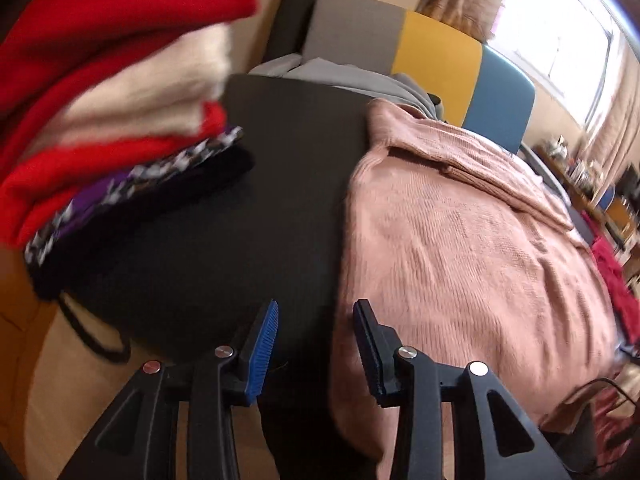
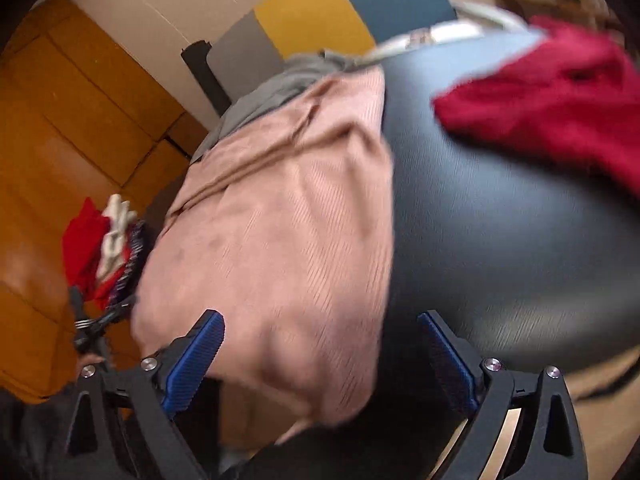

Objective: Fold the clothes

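Observation:
A pink ribbed knit garment (image 1: 460, 248) lies spread over the right part of the black table (image 1: 280, 140), its near edge hanging over the table's front. My left gripper (image 1: 316, 316) hovers open at the garment's left edge, with nothing pinched between its blue pads. In the right wrist view the same pink garment (image 2: 280, 220) fills the middle. My right gripper (image 2: 320, 332) stands wide open above its near hem, and its pads do not touch the cloth. A stack of folded red, cream and purple clothes (image 1: 100, 100) sits at the table's left end.
A dark red garment (image 2: 552, 96) lies on the table (image 2: 500, 240) at the far right. A grey garment (image 1: 360, 76) is bunched behind the pink one, before a grey, yellow and blue seat back (image 1: 436, 48). A black cord (image 1: 92, 336) dangles at the table's left edge.

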{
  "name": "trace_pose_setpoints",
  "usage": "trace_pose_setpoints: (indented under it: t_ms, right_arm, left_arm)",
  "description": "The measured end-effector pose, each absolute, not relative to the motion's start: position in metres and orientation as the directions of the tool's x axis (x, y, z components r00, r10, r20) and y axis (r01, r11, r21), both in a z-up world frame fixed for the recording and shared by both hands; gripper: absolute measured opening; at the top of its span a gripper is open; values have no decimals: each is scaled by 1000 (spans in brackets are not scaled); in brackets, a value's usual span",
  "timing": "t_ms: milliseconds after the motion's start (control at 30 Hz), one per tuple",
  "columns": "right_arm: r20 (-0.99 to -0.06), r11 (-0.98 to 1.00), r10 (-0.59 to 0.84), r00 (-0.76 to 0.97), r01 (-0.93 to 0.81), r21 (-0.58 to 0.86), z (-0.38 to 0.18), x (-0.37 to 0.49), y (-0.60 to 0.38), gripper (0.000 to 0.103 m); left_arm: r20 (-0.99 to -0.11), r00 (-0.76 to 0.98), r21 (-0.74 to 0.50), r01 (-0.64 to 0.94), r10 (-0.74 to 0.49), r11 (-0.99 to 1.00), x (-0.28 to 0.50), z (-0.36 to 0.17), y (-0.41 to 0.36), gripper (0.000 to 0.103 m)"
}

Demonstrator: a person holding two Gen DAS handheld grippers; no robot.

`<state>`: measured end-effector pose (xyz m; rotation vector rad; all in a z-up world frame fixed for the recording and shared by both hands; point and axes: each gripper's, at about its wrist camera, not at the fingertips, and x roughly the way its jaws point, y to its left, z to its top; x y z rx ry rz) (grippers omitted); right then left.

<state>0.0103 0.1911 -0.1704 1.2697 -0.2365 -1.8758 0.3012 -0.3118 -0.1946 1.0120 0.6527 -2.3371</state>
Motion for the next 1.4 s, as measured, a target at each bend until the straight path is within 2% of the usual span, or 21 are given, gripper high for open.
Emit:
trace_pose_setpoints:
  t_ms: [200,367,433,500,600,767,800,867,967,1000,1100,1267,1400]
  right_arm:
    - [-712,-644,-702,12,417,641,-216,32,190,98]
    - [-679,-649,-734,-1,293,702,-239,27,202,98]
    - [-678,-653,-735,4,263,710,-247,22,201,94]
    - [-680,-657,-733,11,249,712,-252,18,201,85]
    - [-684,-661,-729,11,248,708,-254,16,202,79]
    - [-678,-653,-735,-9,279,705,-257,19,205,73]
    - [-692,-661,-722,-12,308,684,-256,22,203,72]
    - [-719,-675,-695,-14,360,644,-253,26,196,72]
    - [-743,-678,-670,-3,410,610,-252,29,189,76]
    - [-731,-668,-682,4,403,626,-253,28,190,79]
    - [-677,-635,-736,12,333,697,-257,23,201,80]
    - [-506,-504,-862,-18,129,854,-277,15,231,88]
    - [-514,-502,-858,6,200,841,-274,15,227,94]
  left_arm:
    - [-795,-586,-285,589,-156,-756,328,-212,-300,43]
    - [-805,-589,-322,529,-67,-785,325,-229,-287,50]
    - [-804,-594,-337,506,-37,-794,320,-233,-284,50]
    - [-791,-611,-371,486,-5,-791,317,-234,-283,50]
    - [-773,-634,-405,472,18,-783,318,-234,-283,50]
    - [-707,-696,-556,438,126,-706,325,-237,-291,50]
    - [-728,-674,-533,439,127,-724,321,-240,-286,51]
    - [-783,-612,-458,447,111,-768,311,-247,-275,51]
    - [-809,-576,-420,420,122,-804,298,-255,-259,51]
    - [-810,-575,-408,414,113,-814,293,-255,-254,51]
    - [-798,-590,-429,413,123,-804,283,-253,-251,52]
    - [-785,-592,-500,433,182,-750,283,-261,-257,53]
    - [-785,-581,-521,433,215,-736,277,-263,-258,44]
